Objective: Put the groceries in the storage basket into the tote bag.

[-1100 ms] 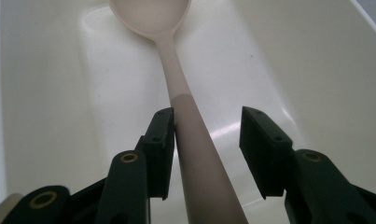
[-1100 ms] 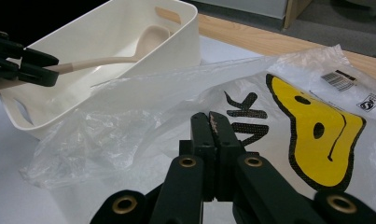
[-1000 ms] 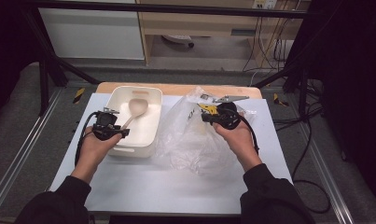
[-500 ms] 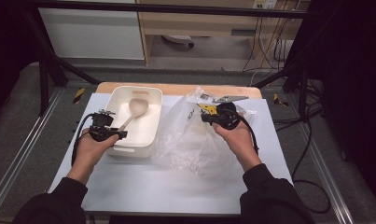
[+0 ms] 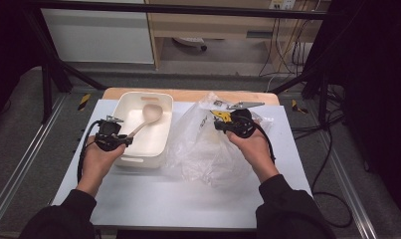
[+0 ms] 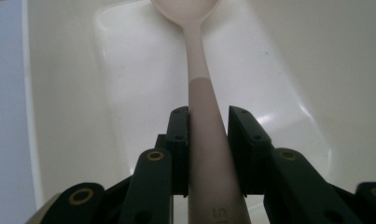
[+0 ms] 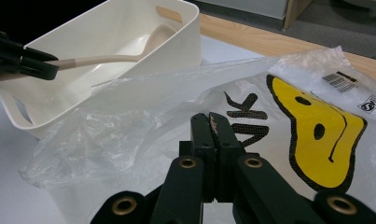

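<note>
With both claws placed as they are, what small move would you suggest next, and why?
Probably lift the spoon up out of the white bin toward the plastic bag. The left claw is shut on its handle, with the bowl end inside the bin, and the right claw pinches the bag film, apparently holding it ready.

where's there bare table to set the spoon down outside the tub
The widest free patch is the near strip of the table, between the forearms, below the white tub and plastic bag. A narrower strip lies left of the tub. The middle is crowded: the bag spreads against the tub, and the left gripper holds the spoon over it.
</note>
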A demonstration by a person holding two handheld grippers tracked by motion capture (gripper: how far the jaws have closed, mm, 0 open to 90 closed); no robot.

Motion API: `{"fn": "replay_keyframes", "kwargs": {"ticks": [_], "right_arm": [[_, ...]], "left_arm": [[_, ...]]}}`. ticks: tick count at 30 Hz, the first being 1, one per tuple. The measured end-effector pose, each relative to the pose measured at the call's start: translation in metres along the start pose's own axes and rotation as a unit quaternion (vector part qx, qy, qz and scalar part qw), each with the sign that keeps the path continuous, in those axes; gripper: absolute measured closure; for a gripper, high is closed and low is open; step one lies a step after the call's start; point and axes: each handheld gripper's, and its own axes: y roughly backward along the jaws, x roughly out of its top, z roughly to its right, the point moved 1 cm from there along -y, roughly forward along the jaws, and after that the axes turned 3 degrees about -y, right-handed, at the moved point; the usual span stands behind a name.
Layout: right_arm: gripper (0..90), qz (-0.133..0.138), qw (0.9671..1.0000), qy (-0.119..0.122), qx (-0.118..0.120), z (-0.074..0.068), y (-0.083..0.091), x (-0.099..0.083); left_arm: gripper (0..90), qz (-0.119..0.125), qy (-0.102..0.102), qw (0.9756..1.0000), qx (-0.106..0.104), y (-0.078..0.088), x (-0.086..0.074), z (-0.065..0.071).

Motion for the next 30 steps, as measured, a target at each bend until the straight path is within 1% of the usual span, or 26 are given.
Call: {"fn": "replay_keyframes", "kwargs": {"ticks": [1, 4, 7, 10, 13, 20, 26, 30], "right_arm": [[90.0, 0.001, 1.0000, -0.001, 0.000, 0.000, 0.000, 0.000], [90.0, 0.000, 1.0000, -0.001, 0.001, 0.001, 0.000, 0.000], [90.0, -0.002, 1.0000, 0.000, 0.000, 0.001, 0.000, 0.000], [90.0, -0.002, 1.0000, -0.003, -0.001, 0.001, 0.000, 0.000], [90.0, -0.003, 1.0000, -0.001, -0.002, 0.001, 0.000, 0.000], [90.0, -0.007, 1.0000, -0.003, 0.000, 0.003, 0.002, 0.000], [90.0, -0.008, 0.9999, -0.006, 0.002, 0.004, 0.004, 0.002], [90.0, -0.012, 0.9999, -0.005, 0.003, 0.004, 0.001, 0.004]], "left_arm": [[70.2, 0.001, -0.003, 1.0000, 0.002, 0.000, 0.000, 0.000], [70.2, 0.011, -0.002, 0.9999, 0.001, 0.004, 0.000, -0.003], [70.2, 0.025, 0.004, 0.9997, -0.003, 0.010, -0.001, -0.005], [70.3, 0.041, -0.001, 0.9991, -0.004, 0.021, -0.001, -0.006], [70.3, 0.062, -0.004, 0.9980, -0.015, 0.033, -0.002, -0.004], [70.3, 0.093, -0.025, 0.9947, -0.036, 0.057, -0.004, 0.006], [70.3, 0.102, -0.044, 0.9924, -0.053, 0.072, -0.012, 0.014], [70.4, 0.108, -0.051, 0.9907, -0.066, 0.080, -0.015, 0.020]]}}
